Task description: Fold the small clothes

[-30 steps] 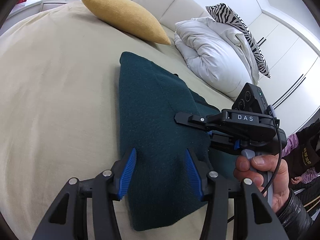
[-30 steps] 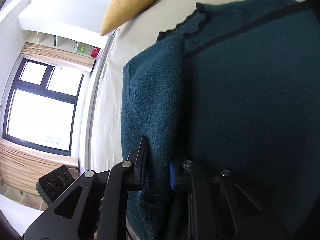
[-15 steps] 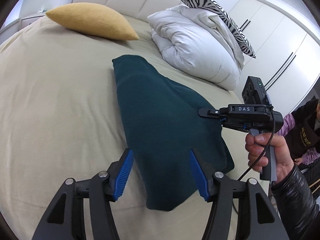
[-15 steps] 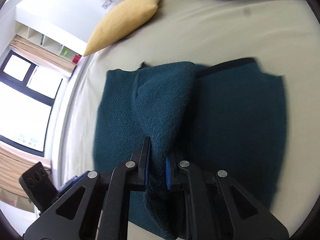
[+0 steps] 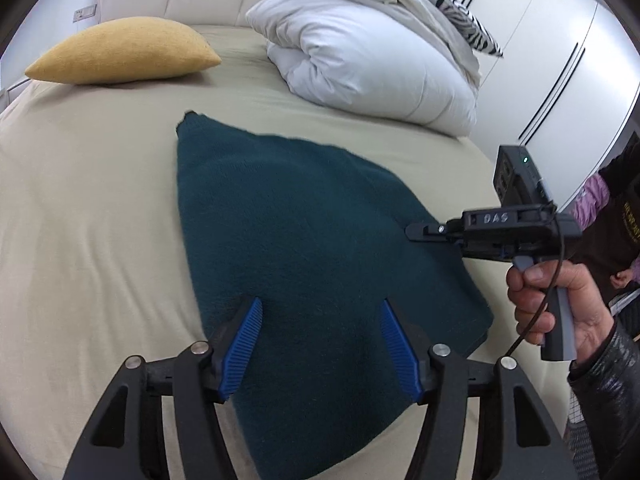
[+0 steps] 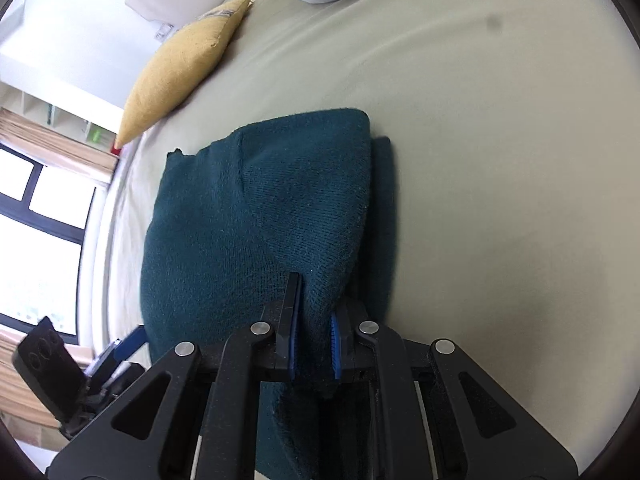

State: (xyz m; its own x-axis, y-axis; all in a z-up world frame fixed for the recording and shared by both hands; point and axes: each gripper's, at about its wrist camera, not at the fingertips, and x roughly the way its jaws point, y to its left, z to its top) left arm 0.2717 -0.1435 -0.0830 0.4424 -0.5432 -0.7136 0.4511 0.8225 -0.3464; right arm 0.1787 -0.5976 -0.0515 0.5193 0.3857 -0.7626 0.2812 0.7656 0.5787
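A dark teal knitted sweater [image 5: 296, 240] lies folded on the beige bed [image 5: 88, 240]. My left gripper [image 5: 320, 320] is open and empty, hovering above the sweater's near end. My right gripper [image 6: 314, 316] is shut on a raised fold of the sweater [image 6: 256, 208] and holds that edge up over the layer below. In the left wrist view the right gripper [image 5: 416, 233] shows at the sweater's right side, held by a hand.
A yellow pillow [image 5: 120, 50] lies at the head of the bed, also in the right wrist view [image 6: 180, 64]. A white duvet [image 5: 372, 64] with a zebra-print cushion [image 5: 452, 4] is piled at the back right. White wardrobe doors [image 5: 560, 60] stand to the right.
My right gripper has pulled back with the fold in its jaws, drawing it across the sweater. My left gripper has risen and drawn back, still open.
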